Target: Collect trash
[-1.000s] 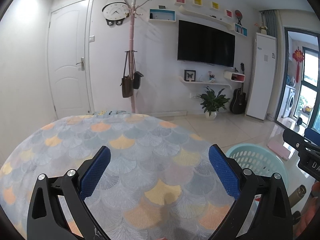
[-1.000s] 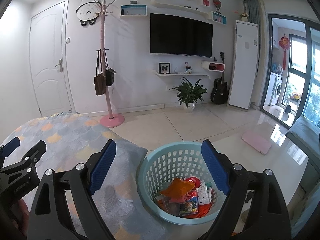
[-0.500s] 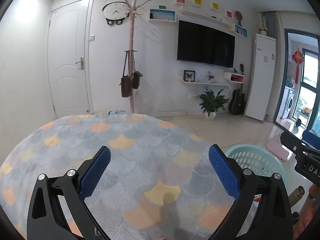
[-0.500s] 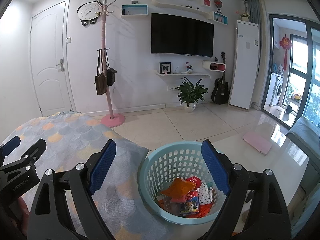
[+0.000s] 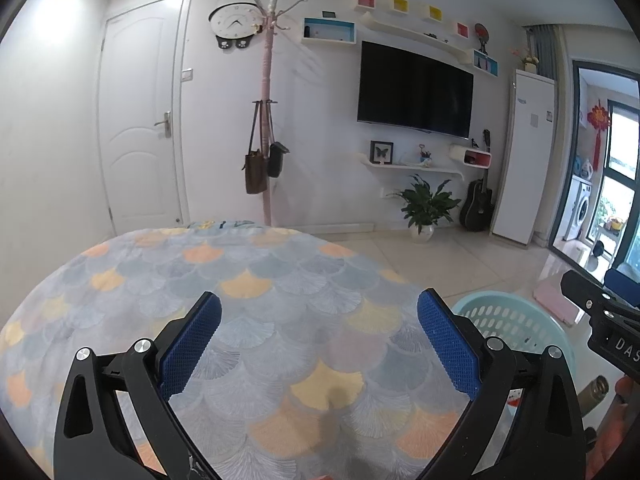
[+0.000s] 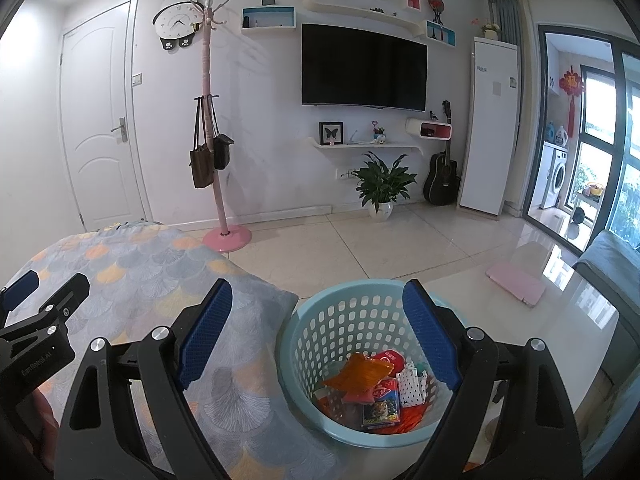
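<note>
trash (image 6: 370, 390) sits in the bottom of the round basket (image 6: 308, 344), low in the middle of the right wrist view. it is a crinkly orange wrapper, a red round pack, a white bag with dots and a small flat picture pack, all piled together. the basket is light blue plastic with lots of little holes in its wall. it stands on the shiny tile floor (image 6: 376, 240), just beside the cloth (image 6: 132, 276).

the right gripper (image 6: 318, 336) hangs over the basket. its two black arms are spread wide apart, and its blue bumpy pads (image 6: 426, 340) hold nothing.

the left gripper (image 5: 320, 344) hangs over the cloth (image 5: 256, 292), which is soft and has fan shapes in grey, yellow and orange. its arms are spread wide too, with nothing between the blue pads (image 5: 190, 346). the basket (image 5: 516, 320) peeks out at the lower right of that view.

a pink coat stand (image 6: 210, 120) with bags is by the white wall, upper left.
</note>
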